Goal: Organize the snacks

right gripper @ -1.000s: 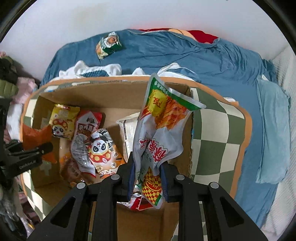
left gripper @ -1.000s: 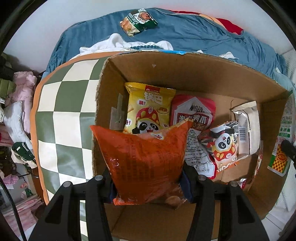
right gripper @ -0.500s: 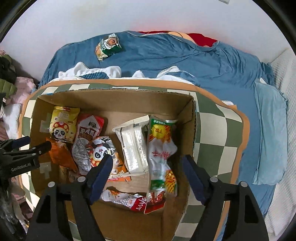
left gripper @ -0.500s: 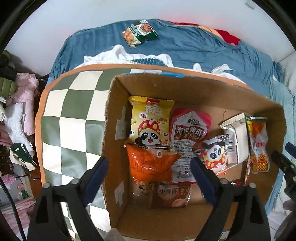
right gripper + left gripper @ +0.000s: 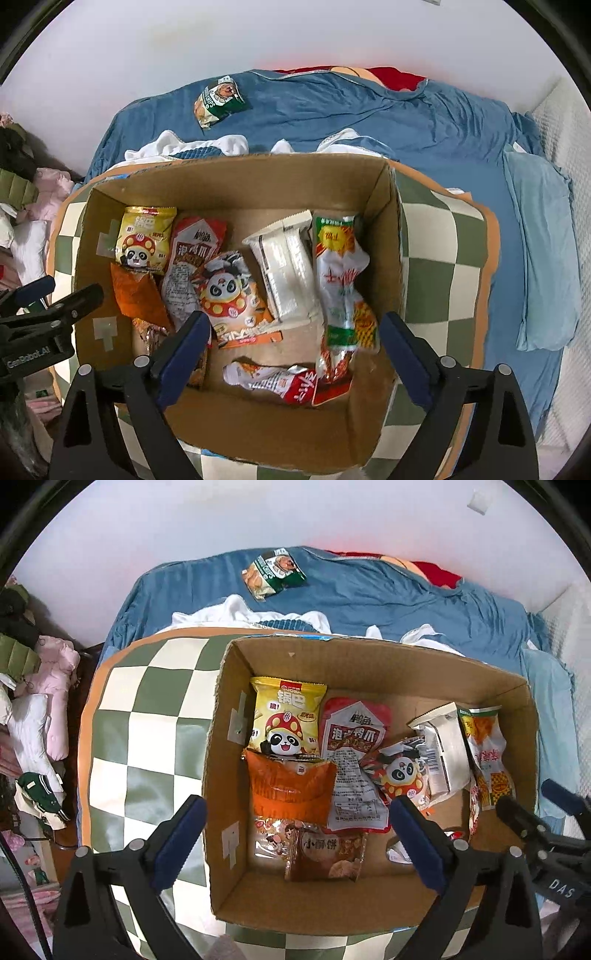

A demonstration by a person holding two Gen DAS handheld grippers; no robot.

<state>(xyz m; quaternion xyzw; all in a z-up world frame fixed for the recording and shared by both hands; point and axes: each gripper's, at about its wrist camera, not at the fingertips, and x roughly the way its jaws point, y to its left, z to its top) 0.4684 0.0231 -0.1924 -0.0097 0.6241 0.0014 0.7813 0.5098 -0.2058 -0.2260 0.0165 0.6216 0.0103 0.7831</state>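
Note:
An open cardboard box (image 5: 369, 657) (image 5: 240, 177) sits on a green-and-white checkered cushion (image 5: 140, 738). It holds several snack packets: an orange bag (image 5: 291, 790) (image 5: 136, 295) at the left, a yellow panda bag (image 5: 286, 716), a red pouch (image 5: 352, 734), and a white-green-orange packet (image 5: 341, 280) (image 5: 484, 753) at the right. My left gripper (image 5: 295, 834) is open and empty above the box's near left. My right gripper (image 5: 293, 347) is open and empty above the near right. A green snack bag (image 5: 275, 572) (image 5: 219, 99) lies apart on the blue bedsheet.
A blue bedsheet (image 5: 406, 122) covers the bed behind the box, with white cloth (image 5: 236, 613) bunched at the box's far edge. Clothes and soft toys (image 5: 33, 709) pile up at the left. A pale blue pillow (image 5: 543, 251) lies at the right.
Both grippers opened and dropped their packets into the box: the orange bag at left, the white-green-orange packet at right. Both grippers then pulled back and up.

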